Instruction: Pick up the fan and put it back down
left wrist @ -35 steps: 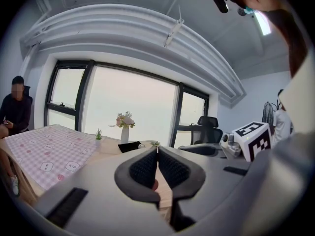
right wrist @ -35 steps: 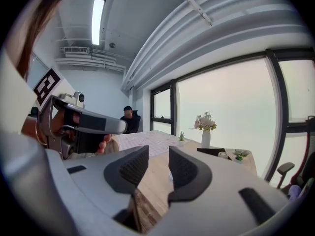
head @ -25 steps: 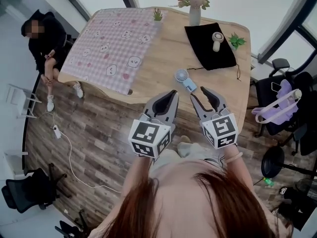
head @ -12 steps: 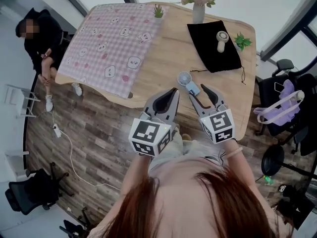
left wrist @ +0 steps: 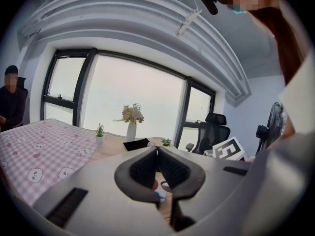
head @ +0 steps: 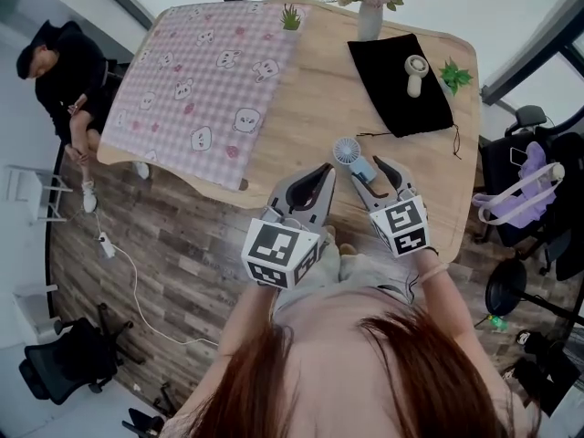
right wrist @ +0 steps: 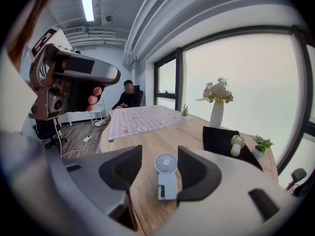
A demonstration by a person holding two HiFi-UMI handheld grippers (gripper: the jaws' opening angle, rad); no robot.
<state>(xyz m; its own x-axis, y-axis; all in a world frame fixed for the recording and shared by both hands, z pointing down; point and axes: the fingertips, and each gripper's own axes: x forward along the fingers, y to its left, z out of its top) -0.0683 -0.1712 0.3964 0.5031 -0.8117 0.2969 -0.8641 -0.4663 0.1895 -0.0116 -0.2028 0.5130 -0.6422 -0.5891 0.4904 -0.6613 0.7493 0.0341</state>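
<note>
Jaws of the right gripper point(head: 370, 173) stand wide apart and have just been opening. A small pale-blue fan point(right wrist: 166, 173) lies flat on the counter point(head: 310, 108) between them, near its front edge, and the pads are clear of it on both sides. The left gripper point(left wrist: 157, 149) sits just beside it, closed, pad tips meeting, nothing held. In the head view the right gripper covers the fan's handle end.

Further back lies a black pouch point(head: 397, 89) with a white fan point(head: 416, 73) on it, and a checked cloth point(head: 201, 71) to the left. A vase of flowers point(head: 369, 7) stands at the far edge. A seated person point(head: 55, 71) is beyond the counter, partly cut off.
</note>
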